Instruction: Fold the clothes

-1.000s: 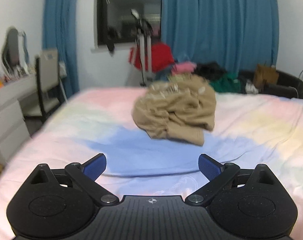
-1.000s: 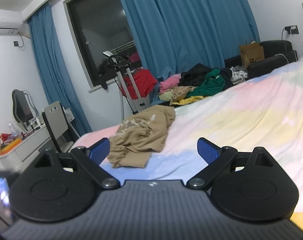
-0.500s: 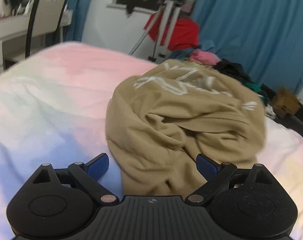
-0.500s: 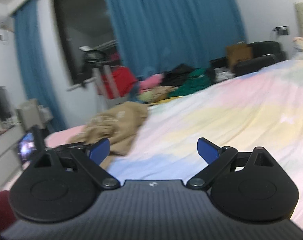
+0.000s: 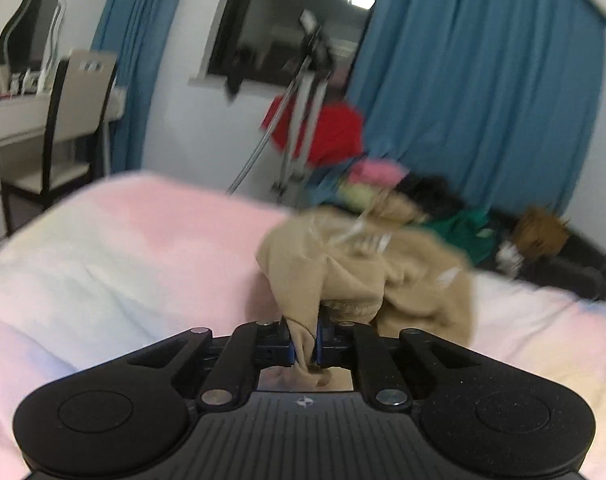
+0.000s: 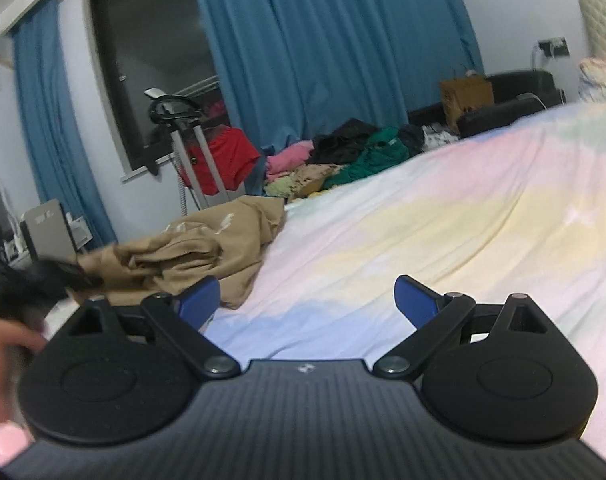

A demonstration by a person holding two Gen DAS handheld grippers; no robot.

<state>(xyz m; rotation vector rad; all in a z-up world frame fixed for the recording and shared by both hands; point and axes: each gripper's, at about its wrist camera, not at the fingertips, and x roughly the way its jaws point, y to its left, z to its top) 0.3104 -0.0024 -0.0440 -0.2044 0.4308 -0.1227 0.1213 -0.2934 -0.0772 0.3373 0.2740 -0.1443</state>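
Nearest in the left wrist view, the left gripper [image 5: 303, 340] has just been closing and its blue pads now pinch a fold of the tan garment [image 5: 355, 276], whose crumpled bulk trails away over the pastel bedsheet [image 5: 115, 264]. In the right wrist view, the right gripper [image 6: 307, 300] hangs with its jaws spread wide and nothing between them, above a blue patch of the sheet; the tan garment lies to its left, with a hand [image 6: 3, 364] at the near left edge. Beyond the bed's far side sits a heap of loose clothes [image 6: 343, 160] in pink, green and black, beside what looks like a brown paper bag [image 6: 467, 98], its contents hidden. Blue curtains [image 6: 323, 48] flank a dark window [image 6: 151, 68] behind.
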